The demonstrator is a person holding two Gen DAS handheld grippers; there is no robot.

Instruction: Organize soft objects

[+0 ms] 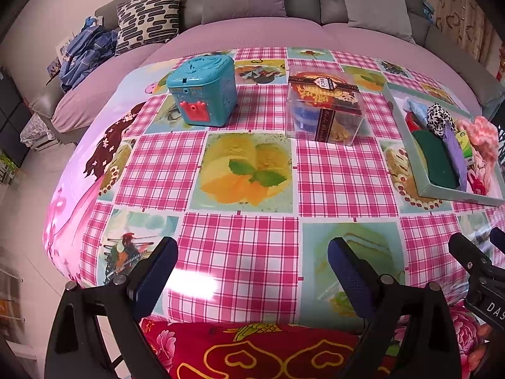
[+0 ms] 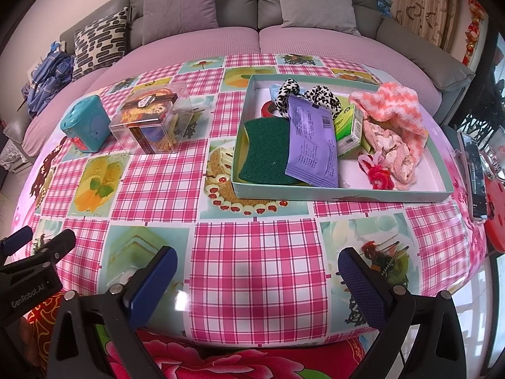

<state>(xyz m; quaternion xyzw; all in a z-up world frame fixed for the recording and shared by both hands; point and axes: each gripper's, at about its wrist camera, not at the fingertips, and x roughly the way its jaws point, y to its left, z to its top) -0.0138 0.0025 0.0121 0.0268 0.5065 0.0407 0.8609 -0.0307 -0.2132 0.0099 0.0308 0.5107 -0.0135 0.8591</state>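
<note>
Both tools stand apart and hold nothing. Left tool (image 1: 252, 268) and right tool (image 2: 257, 271) hover low over the near edge of the tabletop (image 2: 252, 243), side by side.

Soft things all lie in the shallow teal tray (image 2: 341, 193), far right of the tabletop: green scrub sponge (image 2: 265, 148) at the tray's left end, purple packet (image 2: 312, 145) leaning over it, spotted scrunchie (image 2: 315, 94) at the back, green tissue pack (image 2: 347, 126) mid-tray, pink-and-white knit cloth (image 2: 394, 107) and a pale crumpled cloth (image 2: 391, 151) at the right, red-pink fuzzy loop (image 2: 378, 177) near the front wall.

Far left of the tabletop: teal box (image 1: 202, 91) and clear plastic box (image 1: 325, 107), just beside each other, well apart from the tray. The clear box already holds something blue – can't tell what.

Key relation: the tray lies ahead and slightly right of the right tool, so the right hand is nearer; from the left tool it's far off to the right. The tray's long axis runs left-right across the right view.

This fits either soft things gathered into the tray, or a pile waiting to go to the boxes – can't settle which.
</note>
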